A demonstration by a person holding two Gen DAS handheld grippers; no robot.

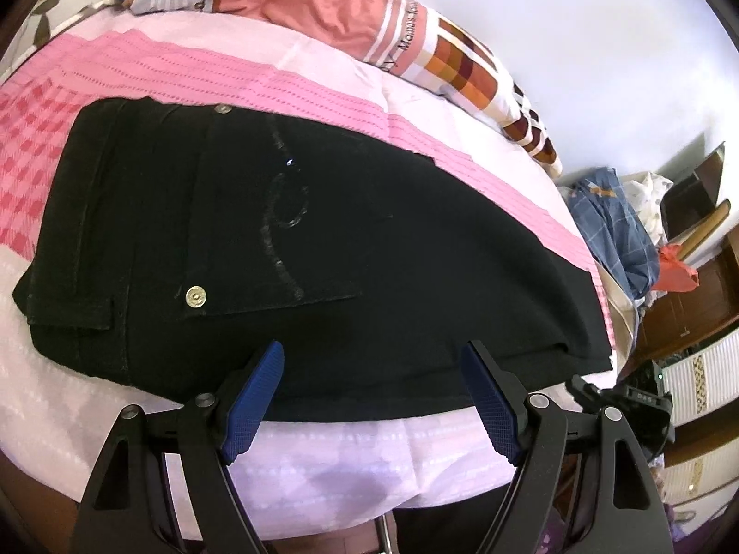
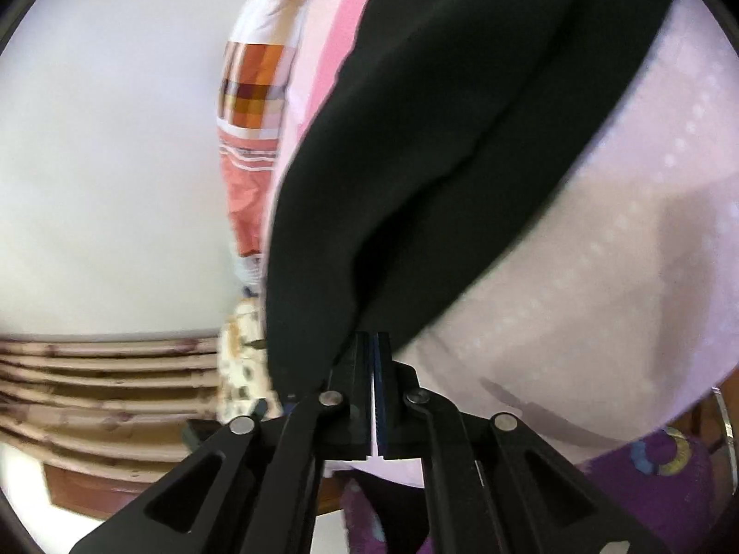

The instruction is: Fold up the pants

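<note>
Black pants [image 1: 323, 240] spread on the pink bed [image 1: 323, 457] just beyond the wide-spread left gripper [image 1: 372, 364], one edge pinched between the closed right gripper [image 2: 375, 339] fingers.

Bed [image 1: 323, 452] with pale pink sheet; pink knit blanket [image 1: 194, 69] spread on it, black pants [image 1: 286, 249] flat on top, patterned quilt [image 1: 415, 32] bunched along far edge.

Pink bedsheet [image 1: 323, 87]; patchwork quilt [image 1: 462, 64] along wall; clothes pile [image 1: 614, 226] beside bed.
</note>
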